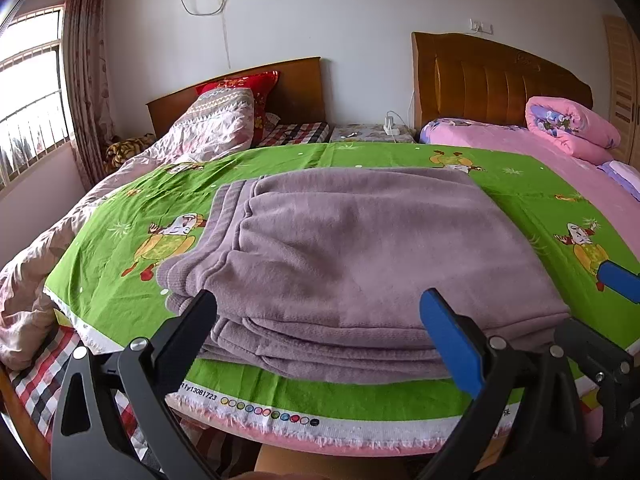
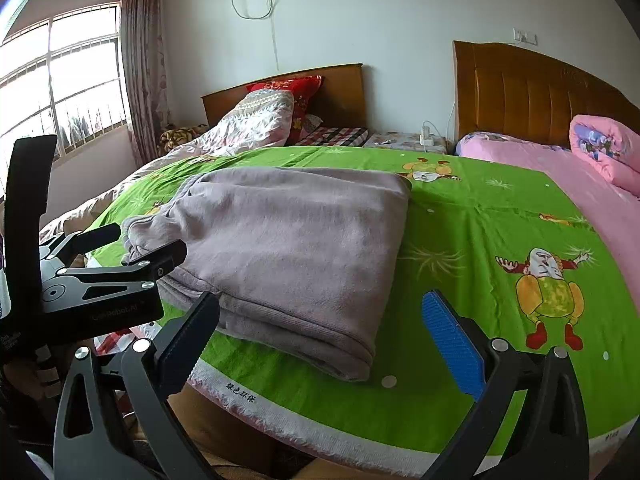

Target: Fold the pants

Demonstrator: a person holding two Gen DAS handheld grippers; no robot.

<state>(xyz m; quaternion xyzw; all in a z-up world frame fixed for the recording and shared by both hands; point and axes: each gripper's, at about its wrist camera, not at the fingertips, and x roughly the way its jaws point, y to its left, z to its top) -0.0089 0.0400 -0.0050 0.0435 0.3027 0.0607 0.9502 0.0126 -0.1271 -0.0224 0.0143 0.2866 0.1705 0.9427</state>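
Observation:
The mauve fleece pants [image 1: 340,248] lie folded into a thick rectangle on the green cartoon-print sheet [image 1: 520,184], waistband at the left. My left gripper [image 1: 320,320] is open and empty, its fingers held apart just in front of the near edge of the stack. In the right wrist view the pants [image 2: 288,248] lie left of centre. My right gripper [image 2: 324,320] is open and empty, hovering over the near right corner of the pants. The left gripper [image 2: 132,248] shows at the left edge there. The right gripper's blue fingertip [image 1: 620,280] shows at the right in the left wrist view.
The sheet's white fringed edge [image 1: 280,416] runs along the near side. A rumpled pink quilt [image 1: 132,168] lies at the left, a pink bed with a rolled pink quilt [image 1: 572,128] at the right. Two wooden headboards [image 1: 496,80] and a window [image 2: 60,80] stand behind.

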